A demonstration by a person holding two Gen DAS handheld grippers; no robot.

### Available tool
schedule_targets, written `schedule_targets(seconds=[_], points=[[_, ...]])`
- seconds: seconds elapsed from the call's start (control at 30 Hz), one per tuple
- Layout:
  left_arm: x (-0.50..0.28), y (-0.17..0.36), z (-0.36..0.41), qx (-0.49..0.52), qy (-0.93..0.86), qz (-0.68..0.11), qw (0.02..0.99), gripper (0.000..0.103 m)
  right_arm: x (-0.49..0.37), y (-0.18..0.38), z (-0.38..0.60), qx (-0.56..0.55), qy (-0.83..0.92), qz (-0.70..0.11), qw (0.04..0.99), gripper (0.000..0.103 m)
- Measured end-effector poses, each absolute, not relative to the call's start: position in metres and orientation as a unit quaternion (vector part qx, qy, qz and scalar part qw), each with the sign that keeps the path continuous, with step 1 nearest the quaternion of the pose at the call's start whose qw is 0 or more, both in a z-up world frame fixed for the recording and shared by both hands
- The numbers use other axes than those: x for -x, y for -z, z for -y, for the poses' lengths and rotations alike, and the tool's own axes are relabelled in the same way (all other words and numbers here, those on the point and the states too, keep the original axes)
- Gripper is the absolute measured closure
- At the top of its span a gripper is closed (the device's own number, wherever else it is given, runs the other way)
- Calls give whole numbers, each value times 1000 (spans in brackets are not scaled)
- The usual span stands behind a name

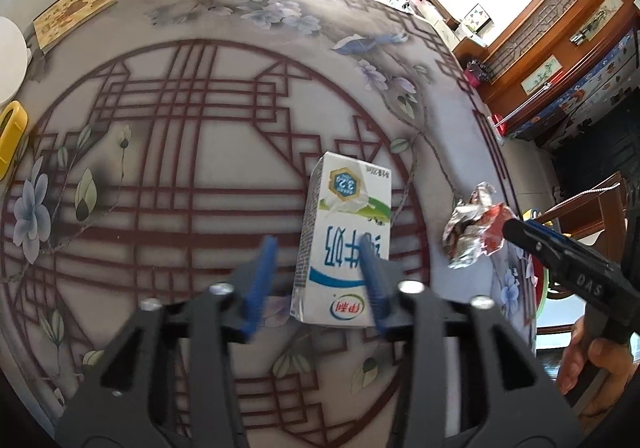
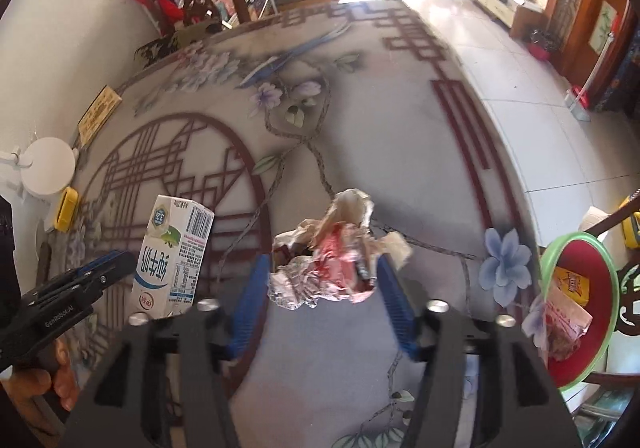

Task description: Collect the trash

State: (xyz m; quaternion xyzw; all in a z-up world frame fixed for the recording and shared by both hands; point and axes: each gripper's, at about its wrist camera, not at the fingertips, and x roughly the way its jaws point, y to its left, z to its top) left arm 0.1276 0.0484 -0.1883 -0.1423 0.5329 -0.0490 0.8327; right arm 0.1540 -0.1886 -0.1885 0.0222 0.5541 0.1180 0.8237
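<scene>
The right gripper [image 2: 320, 276] held its jaws apart around the crumpled foil wrapper [image 2: 328, 264]; the left gripper [image 1: 320, 260], jaws apart, flanked the milk carton [image 1: 344, 244] standing on the surface [image 1: 180, 128].

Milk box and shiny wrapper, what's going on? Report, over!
Left gripper open around the standing milk box. Right gripper open around the crumpled wrapper. Bin waits beside the table. Nothing in the way.
</scene>
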Motion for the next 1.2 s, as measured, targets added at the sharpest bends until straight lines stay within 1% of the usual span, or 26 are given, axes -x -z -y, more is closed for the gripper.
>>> schedule_targets(seconds=[0.07, 0.13, 0.27, 0.37, 0.4, 0.43, 0.77, 0.83, 0.87, 0.9, 0.93, 1.0, 1.07, 1.13, 1.17, 1.2], points=[[-132, 188, -45, 142, 51, -532, 834, 46, -153, 189, 190, -22, -113, -555, 824, 38], [-138, 190, -40, 135, 53, -531, 835, 41, -154, 192, 192, -26, -109, -559, 821, 36], [-152, 204, -26, 117, 59, -549, 826, 41, -161, 206, 194, -42, -104, -582, 805, 35], [-154, 212, -19, 111, 65, -557, 820, 41, -163, 211, 194, -49, -103, -588, 801, 30], [-153, 215, -17, 108, 66, -558, 820, 43, -165, 214, 193, -50, -103, -590, 799, 30], [-153, 217, -16, 106, 66, -559, 820, 50, -167, 216, 193, -50, -103, -591, 798, 30], [-143, 211, -24, 124, 61, -551, 823, 50, -185, 234, 185, -42, -96, -601, 793, 22], [-141, 211, -26, 125, 61, -553, 822, 50, -187, 236, 183, -45, -101, -599, 793, 26], [-140, 211, -26, 126, 61, -555, 820, 50, -187, 235, 181, -42, -106, -595, 795, 34], [-138, 212, -27, 126, 60, -556, 819, 50, -187, 234, 179, -36, -109, -595, 796, 48], [-137, 213, -27, 127, 59, -557, 819, 50, -186, 233, 177, -33, -113, -595, 795, 50], [-135, 213, -29, 129, 57, -558, 818, 50, -183, 229, 174, -28, -120, -592, 797, 58], [-132, 213, -31, 129, 55, -558, 818, 50, -178, 226, 173, -27, -127, -592, 796, 63], [-130, 213, -33, 127, 54, -559, 818, 50, -173, 223, 171, -27, -133, -593, 794, 65], [-128, 213, -34, 126, 53, -560, 817, 50, -168, 221, 170, -26, -137, -594, 793, 77], [-127, 213, -35, 126, 50, -561, 816, 50, -164, 220, 169, -27, -141, -596, 790, 77]])
